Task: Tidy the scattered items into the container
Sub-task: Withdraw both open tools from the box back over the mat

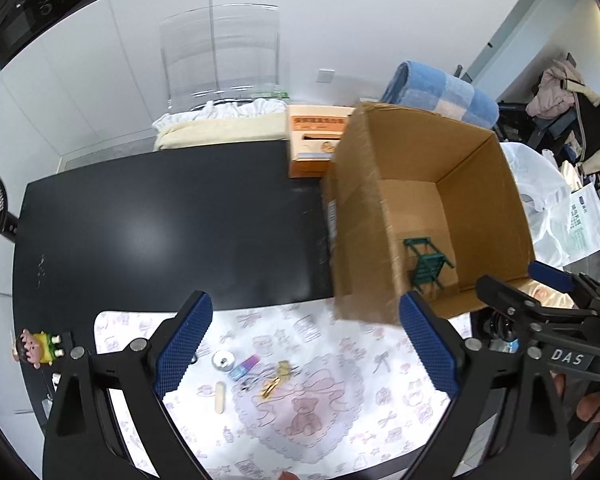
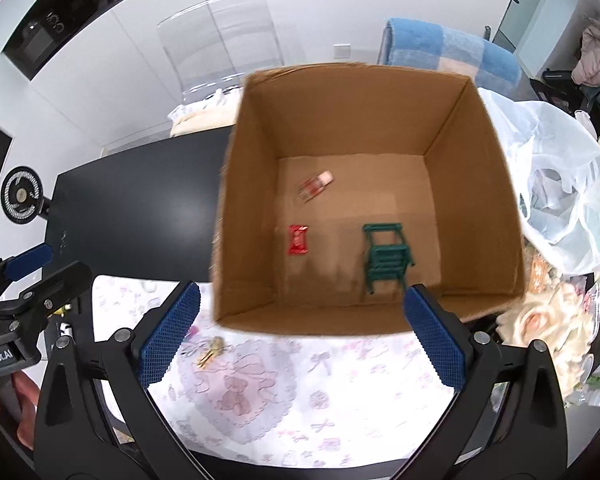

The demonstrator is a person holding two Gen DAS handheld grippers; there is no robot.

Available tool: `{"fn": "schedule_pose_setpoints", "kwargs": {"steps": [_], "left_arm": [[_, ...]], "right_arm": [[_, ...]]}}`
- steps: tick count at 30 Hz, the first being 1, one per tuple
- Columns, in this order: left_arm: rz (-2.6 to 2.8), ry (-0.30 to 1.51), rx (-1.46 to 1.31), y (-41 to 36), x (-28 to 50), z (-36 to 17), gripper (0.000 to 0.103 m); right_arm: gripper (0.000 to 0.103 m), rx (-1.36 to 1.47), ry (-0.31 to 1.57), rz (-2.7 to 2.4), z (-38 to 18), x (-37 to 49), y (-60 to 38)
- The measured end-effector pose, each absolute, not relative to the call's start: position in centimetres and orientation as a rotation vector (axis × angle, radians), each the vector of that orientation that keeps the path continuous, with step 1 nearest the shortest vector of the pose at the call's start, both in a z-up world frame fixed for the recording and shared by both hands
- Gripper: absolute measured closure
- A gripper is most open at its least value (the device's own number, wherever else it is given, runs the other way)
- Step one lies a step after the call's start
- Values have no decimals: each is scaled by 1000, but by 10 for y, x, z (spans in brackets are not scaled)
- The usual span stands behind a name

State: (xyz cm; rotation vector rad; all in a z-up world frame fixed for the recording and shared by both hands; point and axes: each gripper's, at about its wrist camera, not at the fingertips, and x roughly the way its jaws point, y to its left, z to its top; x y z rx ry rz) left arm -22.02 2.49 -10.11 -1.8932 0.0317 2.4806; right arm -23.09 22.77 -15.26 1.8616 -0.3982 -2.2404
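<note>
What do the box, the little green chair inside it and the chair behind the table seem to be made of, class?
Box: corrugated cardboard, matte brown, folded walls. Green chair: probably moulded plastic, uniform colour, thin slats. Chair behind the table: clear acrylic or similar, see-through, glossy edges.

In the 1 cardboard box (image 2: pixel 340 128): 1 green toy chair (image 2: pixel 386 256), 1 red wrapper (image 2: pixel 298 240), 1 small clear bottle (image 2: pixel 315 186). On the mat (image 1: pixel 340 400): 1 wooden stick (image 1: pixel 220 397), 1 gold clip (image 1: pixel 276 380).
</note>
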Motion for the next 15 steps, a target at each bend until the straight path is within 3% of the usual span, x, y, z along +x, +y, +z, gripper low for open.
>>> {"fn": "schedule_pose_setpoints", "kwargs": {"steps": [15], "left_arm": [[2461, 10, -1991, -60, -145, -118, 9]], "right_arm": [[0, 1844, -372, -2171, -145, -154, 137]]}}
